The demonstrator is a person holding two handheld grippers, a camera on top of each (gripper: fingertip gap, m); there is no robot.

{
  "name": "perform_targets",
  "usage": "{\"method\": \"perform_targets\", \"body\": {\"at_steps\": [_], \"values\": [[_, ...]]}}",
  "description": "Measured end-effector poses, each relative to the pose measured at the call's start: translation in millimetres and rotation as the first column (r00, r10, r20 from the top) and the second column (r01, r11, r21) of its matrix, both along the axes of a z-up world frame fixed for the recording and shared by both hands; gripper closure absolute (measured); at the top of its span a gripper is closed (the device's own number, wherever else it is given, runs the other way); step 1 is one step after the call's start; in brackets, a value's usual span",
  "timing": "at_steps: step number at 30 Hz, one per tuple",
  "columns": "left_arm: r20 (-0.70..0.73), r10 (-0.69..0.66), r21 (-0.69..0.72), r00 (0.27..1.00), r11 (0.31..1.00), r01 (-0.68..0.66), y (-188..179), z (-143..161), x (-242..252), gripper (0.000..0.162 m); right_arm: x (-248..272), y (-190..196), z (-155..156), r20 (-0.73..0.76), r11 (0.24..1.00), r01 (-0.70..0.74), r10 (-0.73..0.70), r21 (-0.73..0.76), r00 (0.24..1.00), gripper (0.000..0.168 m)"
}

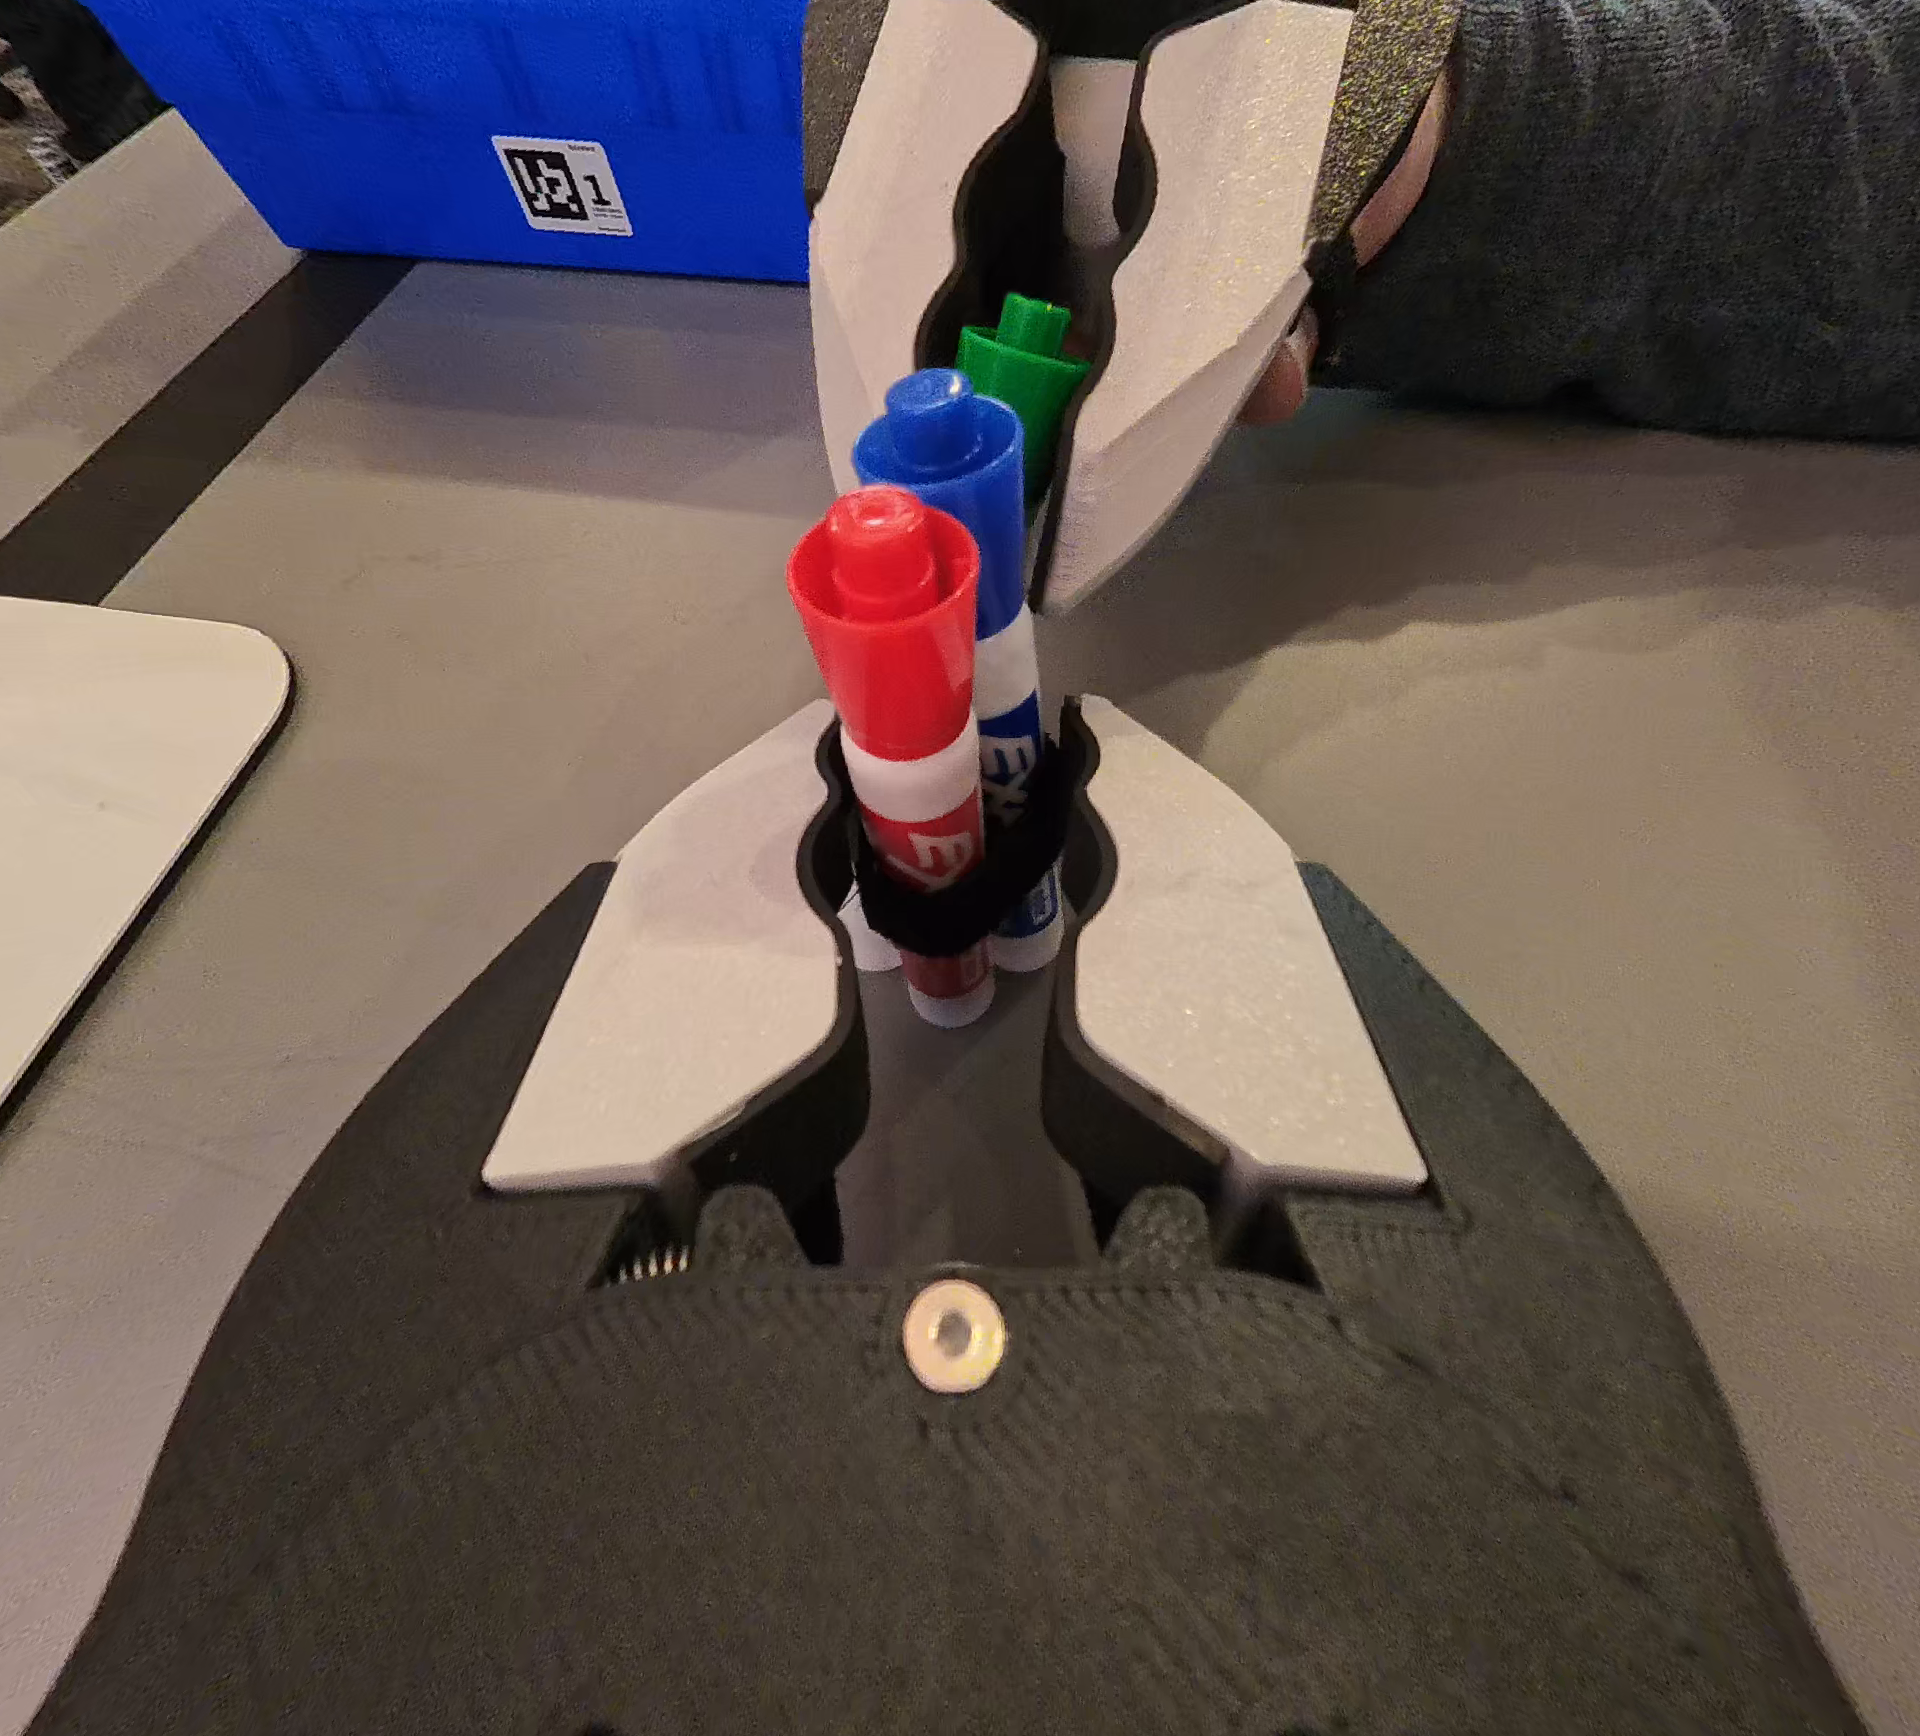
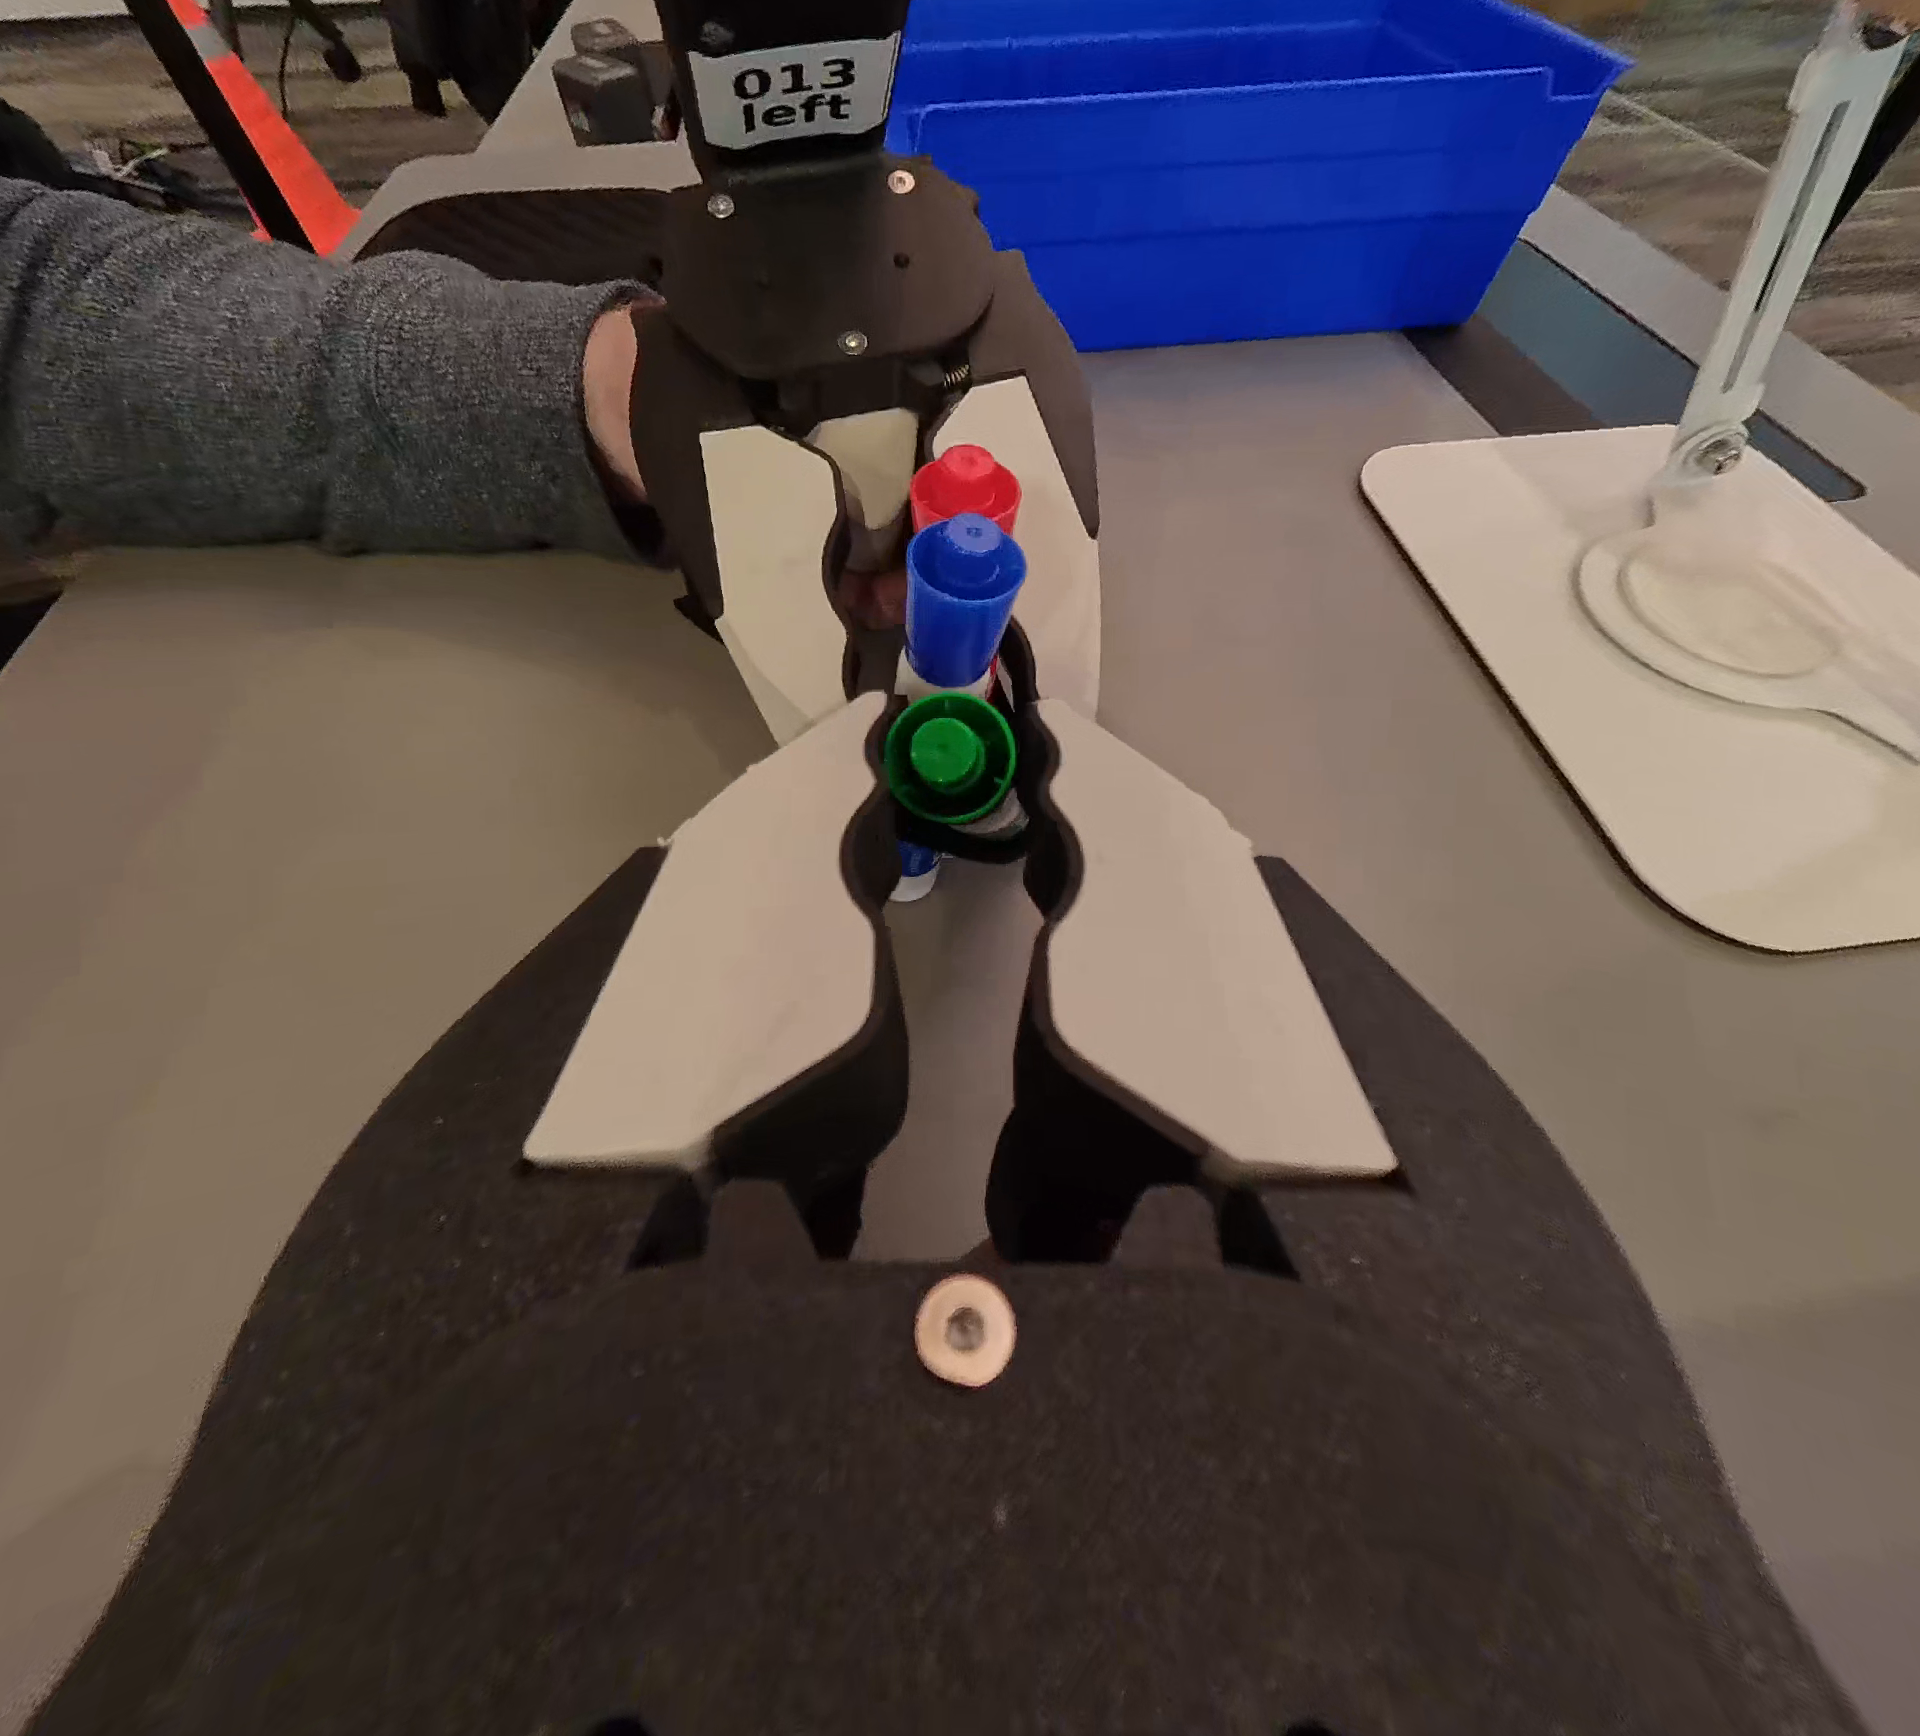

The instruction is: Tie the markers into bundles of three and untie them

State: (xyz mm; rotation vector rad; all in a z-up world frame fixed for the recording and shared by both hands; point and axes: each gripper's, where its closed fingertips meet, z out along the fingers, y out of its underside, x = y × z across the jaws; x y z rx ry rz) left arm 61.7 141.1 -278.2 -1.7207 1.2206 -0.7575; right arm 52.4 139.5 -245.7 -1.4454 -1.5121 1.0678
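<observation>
Holding one bundle of three markers upright above the table (image 1: 1455,751): red marker (image 1: 894,647), blue marker (image 1: 956,481), green marker (image 1: 1023,382), cinched by a black tie (image 1: 966,907). Your left gripper (image 1: 951,813) and right gripper (image 2: 956,782) both pinch it from opposite sides, jaws closed on the barrels. Light, stiff, slick plastic; grip at the tie, with open room toward you, blue bin (image 1: 468,76) and white stand base (image 2: 1662,699) bounding it.
</observation>
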Motion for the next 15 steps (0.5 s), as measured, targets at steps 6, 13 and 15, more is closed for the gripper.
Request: {"method": "perform_targets", "body": {"at_steps": [6,13,15], "values": [[0.009,-0.006,0.008,1.0,1.0,0.006,0,2,-2,0.126,-5,0,3,0.063,0.999,0.034,-0.036,0.039,0.997,0.15],[-0.023,-0.024,0.032,0.999,0.999,0.025,-4,2,-4,0.124,-12,-7,6,0.235,0.997,0.022,-0.004,-0.075,0.972,0.148],[-0.033,-0.035,0.036,0.999,0.999,0.037,-6,0,-1,0.124,-20,-9,15,0.215,0.995,-0.013,0.035,-0.103,0.976,0.145]]}}
